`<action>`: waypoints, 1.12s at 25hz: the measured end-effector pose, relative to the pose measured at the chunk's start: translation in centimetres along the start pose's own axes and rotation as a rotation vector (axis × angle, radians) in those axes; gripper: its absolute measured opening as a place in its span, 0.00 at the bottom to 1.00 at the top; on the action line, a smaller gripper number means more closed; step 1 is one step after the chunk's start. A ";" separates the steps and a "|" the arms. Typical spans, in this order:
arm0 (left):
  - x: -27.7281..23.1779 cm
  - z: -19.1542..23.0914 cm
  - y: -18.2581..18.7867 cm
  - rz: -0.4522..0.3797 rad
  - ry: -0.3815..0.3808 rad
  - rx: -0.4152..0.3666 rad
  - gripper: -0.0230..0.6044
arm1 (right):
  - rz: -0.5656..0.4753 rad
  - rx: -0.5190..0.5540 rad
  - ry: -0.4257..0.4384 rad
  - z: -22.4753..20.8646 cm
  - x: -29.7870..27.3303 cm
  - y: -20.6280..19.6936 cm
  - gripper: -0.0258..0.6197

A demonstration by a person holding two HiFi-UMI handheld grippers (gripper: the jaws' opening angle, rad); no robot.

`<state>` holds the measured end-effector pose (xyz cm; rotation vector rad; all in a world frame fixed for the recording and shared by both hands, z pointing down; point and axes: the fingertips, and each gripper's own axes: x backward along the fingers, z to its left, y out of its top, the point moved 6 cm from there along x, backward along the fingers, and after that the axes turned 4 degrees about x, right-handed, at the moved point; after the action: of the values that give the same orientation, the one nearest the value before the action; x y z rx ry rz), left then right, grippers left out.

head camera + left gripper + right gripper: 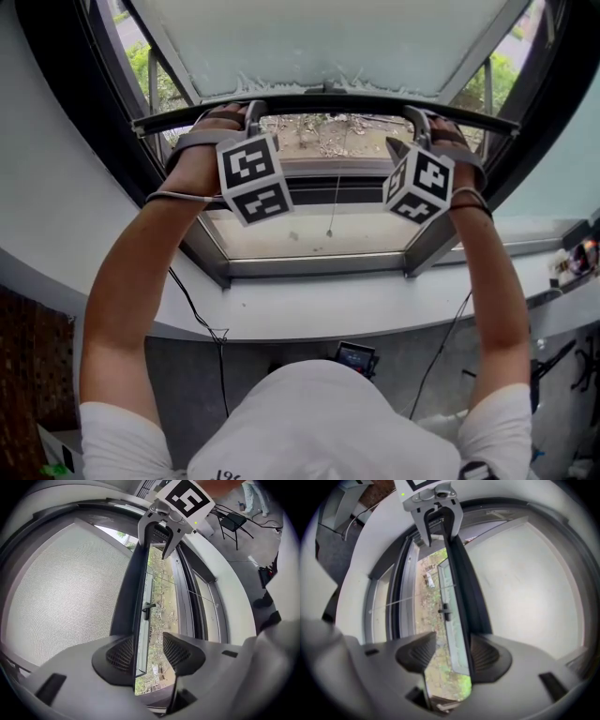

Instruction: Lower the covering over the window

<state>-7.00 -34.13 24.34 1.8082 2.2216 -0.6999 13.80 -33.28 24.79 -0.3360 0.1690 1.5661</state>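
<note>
The covering (319,42), a pale fine-mesh sheet, spans the upper part of the window and ends in a dark bottom bar (328,101) that runs nearly the full width between the side frames. Below the bar the opening is uncovered down to the lower window frame (319,267), with gravel and greenery showing outside.

The left claw (146,651) straddles the bar near its left end. Its jaws stand apart, the bar lying along one pad and daylight showing before the other, so nothing is clamped. The right claw (452,653) straddles the bar near its right end in the same way: jaws apart, bar close against the pad on the covering's side, and a clear gap on the other side. The bar's middle stretch between them is free.

A thin pull cord (330,211) hangs in the uncovered part, and a dark window handle (148,609) sits on the sash beyond the bar. A pale sill (375,305) curves under the frame, with grey wall beneath it. A folding chair (232,520) stands on the floor behind.

In the head view the marker cubes (255,178) and the person's hands cover both sets of jaws, and the covering's top is cut off.
</note>
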 end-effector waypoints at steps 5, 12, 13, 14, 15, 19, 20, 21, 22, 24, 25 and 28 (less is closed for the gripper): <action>-0.4 -0.7 -0.1 0.000 -0.005 -0.001 0.34 | 0.038 0.030 0.014 0.9 -0.4 0.0 0.39; -0.7 -1.2 -0.3 0.009 -0.018 -0.003 0.34 | 0.067 0.039 0.046 1.3 -0.6 -0.1 0.39; -0.7 -1.3 -0.3 0.011 -0.019 -0.005 0.34 | 0.068 0.037 0.052 1.3 -0.6 -0.1 0.39; -0.7 -1.4 -0.3 0.013 -0.022 -0.005 0.34 | 0.068 0.034 0.060 1.5 -0.6 -0.1 0.39; -0.8 -1.6 -0.3 0.016 -0.027 -0.004 0.34 | 0.069 0.031 0.068 1.6 -0.6 -0.1 0.39; -1.5 -3.5 -0.7 0.030 -0.085 0.003 0.35 | 0.093 0.057 0.128 3.5 -1.1 -0.3 0.39; -1.9 -4.4 -1.0 0.034 -0.100 0.003 0.35 | 0.093 0.062 0.149 4.4 -1.3 -0.3 0.39; -2.3 -5.2 -1.2 0.040 -0.109 -0.001 0.35 | 0.090 0.063 0.165 5.2 -1.6 -0.4 0.39; -2.6 -5.9 -1.4 0.046 -0.114 -0.005 0.36 | 0.085 0.061 0.177 5.9 -1.8 -0.5 0.39; -3.0 -6.6 -1.5 0.053 -0.120 -0.005 0.36 | 0.081 0.052 0.188 6.6 -2.1 -0.7 0.39; -3.1 -6.7 -1.5 0.053 -0.125 0.000 0.36 | 0.083 0.050 0.193 6.7 -2.2 -0.7 0.39; -3.3 -6.8 -1.6 0.051 -0.139 0.009 0.36 | 0.095 0.051 0.207 6.9 -2.3 -0.6 0.39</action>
<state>-6.77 -33.97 32.09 1.7561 2.0795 -0.8004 13.66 -33.27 32.08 -0.4557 0.3897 1.6159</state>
